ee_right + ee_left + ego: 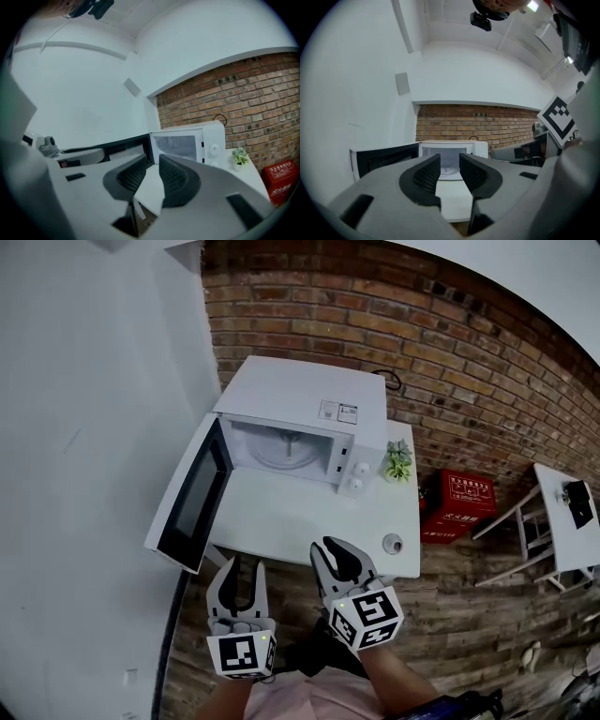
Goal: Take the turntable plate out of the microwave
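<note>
The white microwave (300, 409) stands at the back of a white table (291, 521) with its door (192, 498) swung open to the left. Inside the cavity lies the round glass turntable plate (284, 452). My left gripper (242, 570) hovers in front of the table's near edge, open, nothing between its jaws. My right gripper (330, 549) is beside it over the table's near edge, open too and holding nothing. In the left gripper view the left gripper (450, 165) points at the open microwave (452, 149). In the right gripper view the right gripper (152, 171) points toward the microwave (187, 143).
A small potted plant (398, 463) stands right of the microwave and a small round object (392, 543) sits at the table's right front corner. A red crate (457, 505) lies on the floor by the brick wall. A white stand (553, 521) is at far right.
</note>
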Demonstrator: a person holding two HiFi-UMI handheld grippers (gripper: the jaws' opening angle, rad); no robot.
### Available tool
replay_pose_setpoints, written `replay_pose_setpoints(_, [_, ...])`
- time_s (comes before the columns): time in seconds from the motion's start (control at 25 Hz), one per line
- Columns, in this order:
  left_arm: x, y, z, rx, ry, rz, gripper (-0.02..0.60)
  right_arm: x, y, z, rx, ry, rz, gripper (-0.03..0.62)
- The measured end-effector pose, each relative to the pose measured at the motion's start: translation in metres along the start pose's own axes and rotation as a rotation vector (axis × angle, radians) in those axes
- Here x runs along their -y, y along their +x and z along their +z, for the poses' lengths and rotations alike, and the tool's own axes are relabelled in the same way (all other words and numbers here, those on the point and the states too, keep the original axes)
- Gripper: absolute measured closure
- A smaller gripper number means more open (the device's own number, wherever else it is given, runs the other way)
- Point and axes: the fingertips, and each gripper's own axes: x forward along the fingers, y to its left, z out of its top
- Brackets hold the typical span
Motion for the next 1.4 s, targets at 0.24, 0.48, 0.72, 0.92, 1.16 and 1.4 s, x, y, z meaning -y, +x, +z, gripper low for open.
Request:
replay_pose_setpoints(0.24, [-0.005,0.036,-0.029,-0.057,0.003,-0.032,0.459,0.026,0.03,-0.017,-0.023,0.029,-0.038,0.507])
replay_pose_setpoints(0.48, [-0.017,0.09,-0.046,-0.084,0.011,-0.045,0.457,0.055,0.079,-0.026,-0.05,0.042,-0.042,0.507])
replay_pose_setpoints(0.72, [-0.031,0.152,-0.047,-0.097,0.024,-0.032,0.457,0.079,0.138,-0.018,-0.062,0.058,-0.005,0.511])
replay_pose_setpoints(0.92, [-0.039,0.191,-0.037,-0.091,0.044,-0.012,0.457,0.093,0.178,0.0,-0.048,0.063,0.037,0.522])
replay_pose_setpoints(1.16, [-0.052,0.214,-0.019,-0.058,0.075,0.016,0.457,0.094,0.206,0.02,-0.028,0.052,0.081,0.522])
replay_pose_setpoints(1.4, [-0.063,0.233,-0.015,-0.057,0.075,0.012,0.459,0.095,0.226,0.02,-0.055,0.042,0.084,0.522])
